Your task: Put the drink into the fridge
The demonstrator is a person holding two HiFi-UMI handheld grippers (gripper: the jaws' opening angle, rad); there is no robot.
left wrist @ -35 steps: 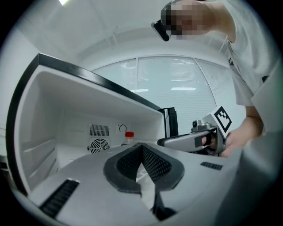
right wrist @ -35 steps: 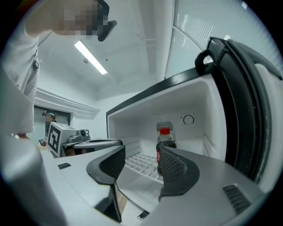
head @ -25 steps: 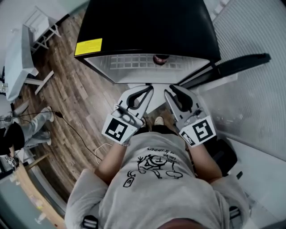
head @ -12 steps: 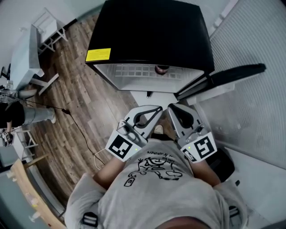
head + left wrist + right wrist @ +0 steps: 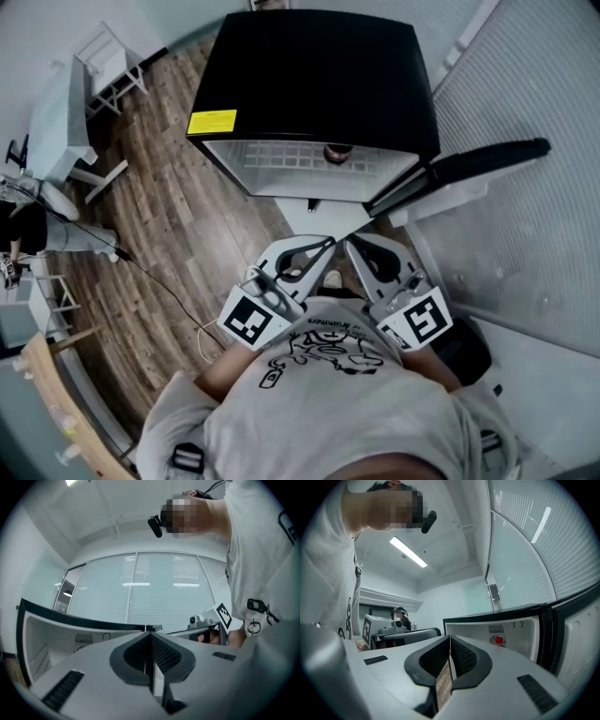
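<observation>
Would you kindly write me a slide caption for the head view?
Drink inside the open fridge; left hand-held gripper and right hand-held gripper, both shut and empty, in front of it.

We log the fridge [image 5: 319, 84] at 12 o'clock: casing black, smooth, soft sheen. Its liner [image 5: 520, 641] is white smooth plastic, and the shelf [image 5: 291, 155] is a white wire grid. The yellow label [image 5: 212, 122] at 10 o'clock looks like slick paper. The floor [image 5: 159, 216] at 9 o'clock has brown wood-look planks, grainy and matt. The left gripper [image 5: 330, 241] and right gripper [image 5: 350, 243] have grey matt plastic shells; the pads [image 5: 161, 653] are black, rubbery, with a rough cross-hatch. The marker cubes [image 5: 248, 322] carry flat black-and-white print. The T-shirt [image 5: 328, 403] at 6 o'clock is grey cloth, soft, printed. The wall panel [image 5: 525, 216] at 3 o'clock is frosted and finely ribbed.
</observation>
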